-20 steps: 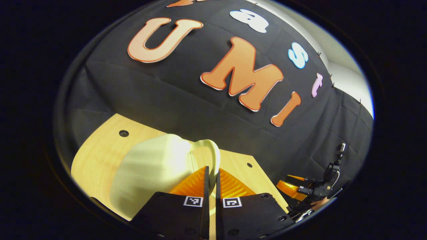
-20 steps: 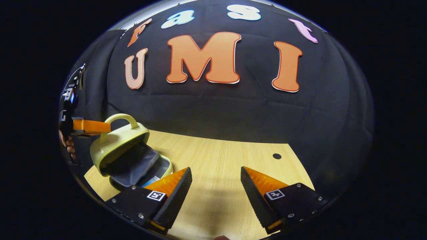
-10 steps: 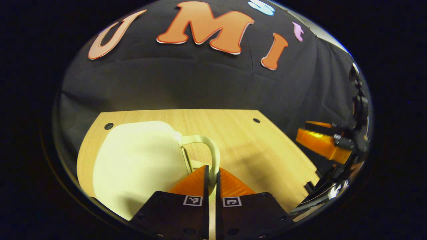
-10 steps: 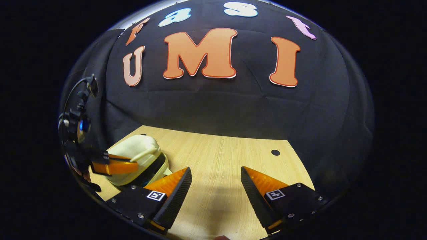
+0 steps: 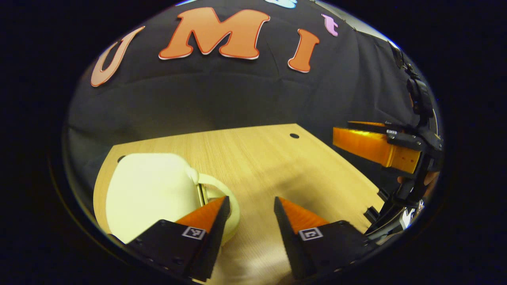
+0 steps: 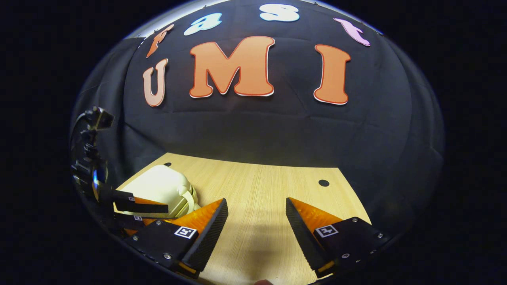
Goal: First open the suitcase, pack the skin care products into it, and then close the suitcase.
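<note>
Pale yellow suitcase (image 5: 148,190) lying shut on the wooden table (image 5: 277,166), so closing looks done.
My left gripper (image 5: 248,206) gapes wide beside its handle (image 5: 227,206), holding nothing; my right gripper (image 6: 256,211) hangs wide open, idle.

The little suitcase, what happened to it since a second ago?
The suitcase lid came down: a second ago it stood open, held up by its handle; now it lies closed on the table. The left gripper, which was shut on the handle, has let go and stands open beside it. The right gripper stayed open over the bare table.
</note>
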A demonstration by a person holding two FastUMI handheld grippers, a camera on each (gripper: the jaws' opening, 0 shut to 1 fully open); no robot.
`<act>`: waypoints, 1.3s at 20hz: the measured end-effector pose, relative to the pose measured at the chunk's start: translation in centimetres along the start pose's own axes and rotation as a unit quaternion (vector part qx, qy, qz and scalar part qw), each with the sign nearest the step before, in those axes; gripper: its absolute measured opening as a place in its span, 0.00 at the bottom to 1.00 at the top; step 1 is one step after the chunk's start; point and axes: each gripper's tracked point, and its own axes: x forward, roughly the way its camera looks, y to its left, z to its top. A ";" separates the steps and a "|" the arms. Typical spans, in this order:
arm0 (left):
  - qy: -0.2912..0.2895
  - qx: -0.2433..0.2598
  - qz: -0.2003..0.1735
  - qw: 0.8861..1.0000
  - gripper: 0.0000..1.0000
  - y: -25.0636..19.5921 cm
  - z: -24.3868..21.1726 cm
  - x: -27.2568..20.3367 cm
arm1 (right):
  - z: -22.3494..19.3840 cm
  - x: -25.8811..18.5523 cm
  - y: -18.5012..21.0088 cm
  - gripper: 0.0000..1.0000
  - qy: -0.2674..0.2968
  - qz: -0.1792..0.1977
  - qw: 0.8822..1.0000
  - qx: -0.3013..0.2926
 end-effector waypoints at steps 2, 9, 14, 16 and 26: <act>-0.041 0.002 0.023 0.999 0.92 0.5 2.3 -1.0 | 1.8 0.0 0.1 0.93 -0.030 -0.003 1.000 -0.004; -0.183 0.029 0.150 0.971 0.98 3.2 9.6 -4.5 | 6.2 -0.9 2.4 0.93 -0.111 0.013 0.994 0.002; -0.221 0.031 0.182 0.958 0.97 2.8 12.6 -6.5 | 6.4 -1.1 5.2 0.93 -0.125 0.045 0.991 -0.014; -0.229 0.028 0.186 0.955 0.97 3.1 12.4 -6.9 | 6.6 -1.2 5.5 0.93 -0.130 0.051 0.990 -0.016; -0.242 0.023 0.203 0.949 0.97 3.3 12.8 -7.5 | 6.6 -1.4 5.1 0.93 -0.141 0.058 0.988 -0.025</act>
